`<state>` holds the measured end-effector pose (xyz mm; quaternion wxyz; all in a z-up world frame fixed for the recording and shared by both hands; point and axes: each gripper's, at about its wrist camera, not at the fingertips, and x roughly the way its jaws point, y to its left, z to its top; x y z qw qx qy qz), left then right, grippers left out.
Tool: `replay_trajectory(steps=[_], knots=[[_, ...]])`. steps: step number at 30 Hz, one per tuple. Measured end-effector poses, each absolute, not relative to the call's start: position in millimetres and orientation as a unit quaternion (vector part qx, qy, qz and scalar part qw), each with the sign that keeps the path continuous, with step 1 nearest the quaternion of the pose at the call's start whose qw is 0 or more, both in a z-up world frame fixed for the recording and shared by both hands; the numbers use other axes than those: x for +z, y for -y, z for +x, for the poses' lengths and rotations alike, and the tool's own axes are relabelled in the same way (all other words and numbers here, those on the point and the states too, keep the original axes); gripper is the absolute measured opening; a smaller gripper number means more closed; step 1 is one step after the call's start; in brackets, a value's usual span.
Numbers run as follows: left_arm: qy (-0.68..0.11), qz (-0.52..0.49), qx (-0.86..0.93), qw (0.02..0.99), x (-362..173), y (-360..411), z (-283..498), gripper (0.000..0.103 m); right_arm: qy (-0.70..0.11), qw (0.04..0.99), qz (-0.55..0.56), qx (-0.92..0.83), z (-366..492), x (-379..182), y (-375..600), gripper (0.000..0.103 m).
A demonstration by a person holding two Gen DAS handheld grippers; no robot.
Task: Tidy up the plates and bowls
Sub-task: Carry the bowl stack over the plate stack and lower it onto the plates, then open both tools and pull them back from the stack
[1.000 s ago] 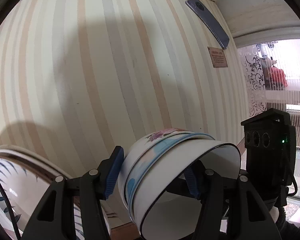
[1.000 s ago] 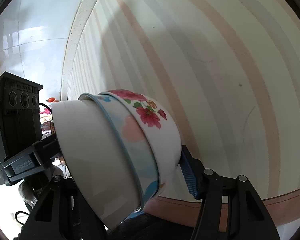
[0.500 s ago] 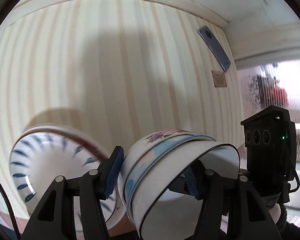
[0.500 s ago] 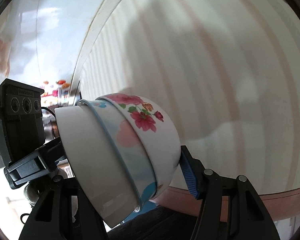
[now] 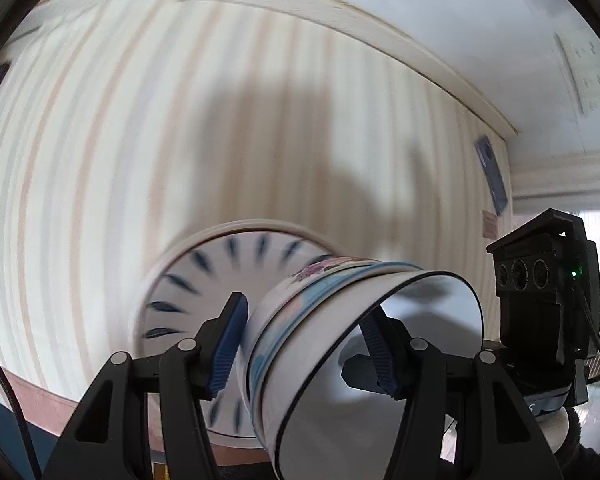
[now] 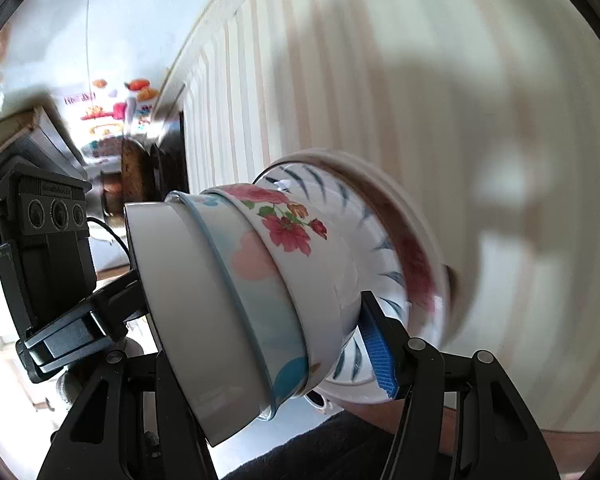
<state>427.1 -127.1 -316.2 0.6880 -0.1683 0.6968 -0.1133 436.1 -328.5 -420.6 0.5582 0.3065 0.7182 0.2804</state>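
Observation:
A stack of three nested bowls (image 5: 340, 344) lies on its side in the air: a plain white one with a dark rim innermost, then a blue-and-pink one, then a rose-patterned one (image 6: 292, 232) outermost. My left gripper (image 5: 304, 320) is shut on the stack, one pad on the outer bowl's base and one inside the white bowl. My right gripper (image 6: 260, 312) grips the same stack from the other side; its left finger is hidden behind the bowls. Just behind the bowls stands a blurred stack of plates (image 5: 204, 280), the front plate (image 6: 384, 240) white with dark blue dashes.
A cream wall with beige and grey stripes (image 5: 140, 140) fills the background close behind the plates. The right gripper's black camera housing (image 5: 540, 280) sits at the right of the left wrist view. The left gripper's housing (image 6: 44, 240) appears at the left of the right wrist view.
Both grippers swung with the bowl stack still held. The plate stack, at the far left a second ago, now sits directly behind the bowls and shows in the right wrist view too.

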Motion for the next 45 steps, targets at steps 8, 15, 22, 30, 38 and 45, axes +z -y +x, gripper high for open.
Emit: replay_trajectory(steps=[8,15,22,30,38,45], knots=[[-0.698,-0.198,-0.085,0.683,-334,98,419,0.054,-0.736,0.546,0.278,0.287,440,-439,289,0.061],[-0.703,-0.203,-0.083,0.677,-342,96,417,0.054,-0.744,0.541,0.277,0.278,440,-449,280,0.061],[-0.701,-0.201,-0.086,0.679,-344,92,415,0.054,-0.742,0.55,0.267,0.275,440,-445,276,0.06],[-0.649,-0.126,-0.046,0.749,-305,87,396,0.054,-0.728,0.598,0.212,0.26,427,-419,279,0.061],[-0.584,-0.076,-0.016,0.808,-254,73,353,0.054,-0.667,0.691,0.156,0.229,398,-351,293,0.061],[-0.525,-0.04,-0.01,0.85,-211,66,302,0.054,-0.592,0.776,0.131,0.172,333,-273,297,0.061]])
